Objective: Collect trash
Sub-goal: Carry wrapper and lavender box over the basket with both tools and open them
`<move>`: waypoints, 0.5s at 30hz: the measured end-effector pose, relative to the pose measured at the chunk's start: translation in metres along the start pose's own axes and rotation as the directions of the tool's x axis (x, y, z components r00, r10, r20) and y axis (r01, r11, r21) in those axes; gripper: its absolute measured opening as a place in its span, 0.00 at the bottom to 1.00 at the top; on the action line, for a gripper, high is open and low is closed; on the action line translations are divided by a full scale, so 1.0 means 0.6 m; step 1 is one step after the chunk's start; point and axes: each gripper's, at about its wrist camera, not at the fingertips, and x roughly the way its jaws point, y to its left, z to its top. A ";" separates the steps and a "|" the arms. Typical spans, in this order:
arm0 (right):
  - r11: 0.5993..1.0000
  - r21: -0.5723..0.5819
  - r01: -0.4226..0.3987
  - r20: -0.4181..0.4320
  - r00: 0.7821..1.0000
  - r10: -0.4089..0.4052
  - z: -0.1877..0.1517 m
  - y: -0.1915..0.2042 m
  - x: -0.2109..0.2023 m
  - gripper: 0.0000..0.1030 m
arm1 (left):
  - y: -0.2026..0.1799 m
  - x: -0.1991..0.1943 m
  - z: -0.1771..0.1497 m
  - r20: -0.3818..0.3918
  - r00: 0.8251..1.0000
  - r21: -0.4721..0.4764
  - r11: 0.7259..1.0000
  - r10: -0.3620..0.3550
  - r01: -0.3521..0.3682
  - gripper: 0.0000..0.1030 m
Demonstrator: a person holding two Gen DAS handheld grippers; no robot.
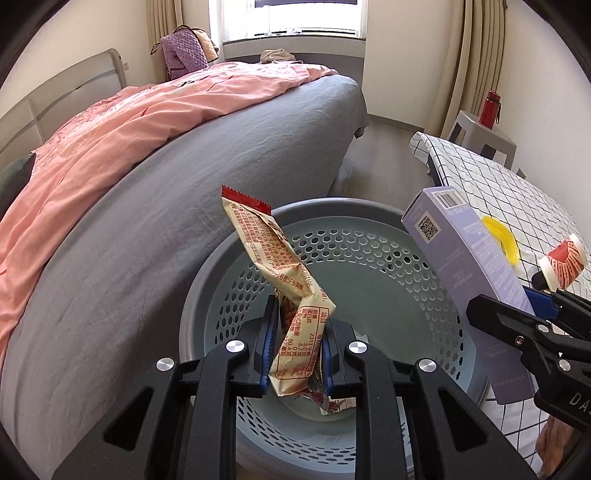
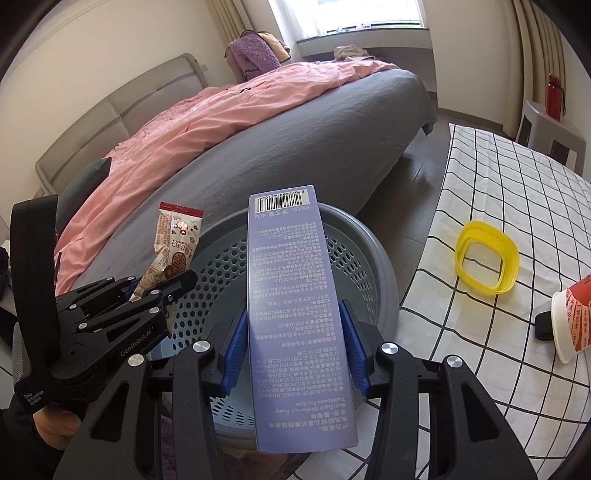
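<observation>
Left gripper (image 1: 299, 343) clamped on crumpled snack wrapper (image 1: 284, 273) at frame centre, above perforated grey basket (image 1: 373, 280), purple carton (image 1: 465, 258) held by right gripper (image 1: 532, 310) at right edge, bed (image 1: 177, 192) left

Lilac box (image 2: 295, 314), red-and-cream wrapper (image 1: 284, 280), grey perforated basket (image 1: 369, 266), black-grid white tablecloth (image 2: 498, 206), yellow ring (image 2: 485, 256).

Bright little bedroom, daylight pouring in

Bed (image 1: 207, 173) on the left, window (image 1: 288, 16) at the top, checked table (image 1: 517, 192) on the right.

Crumpled snack wrapper (image 1: 291, 291) and upright lilac toothpaste box (image 2: 295, 317), above perforated grey basket (image 1: 373, 280)
</observation>
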 end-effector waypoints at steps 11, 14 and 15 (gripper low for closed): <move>1.000 -0.012 0.003 0.025 1.000 -0.003 0.002 0.003 -0.012 0.52 | 0.005 -0.014 -0.002 0.038 0.998 -0.008 0.998 0.056 -0.055 0.56; 1.000 -0.014 0.007 0.026 1.000 -0.007 0.001 0.004 -0.013 0.52 | 0.006 -0.018 -0.003 0.046 0.997 -0.010 0.998 0.063 -0.063 0.58; 1.000 -0.015 0.008 0.027 1.000 -0.008 0.001 0.004 -0.013 0.52 | 0.006 -0.019 -0.003 0.048 0.997 -0.011 0.998 0.067 -0.067 0.58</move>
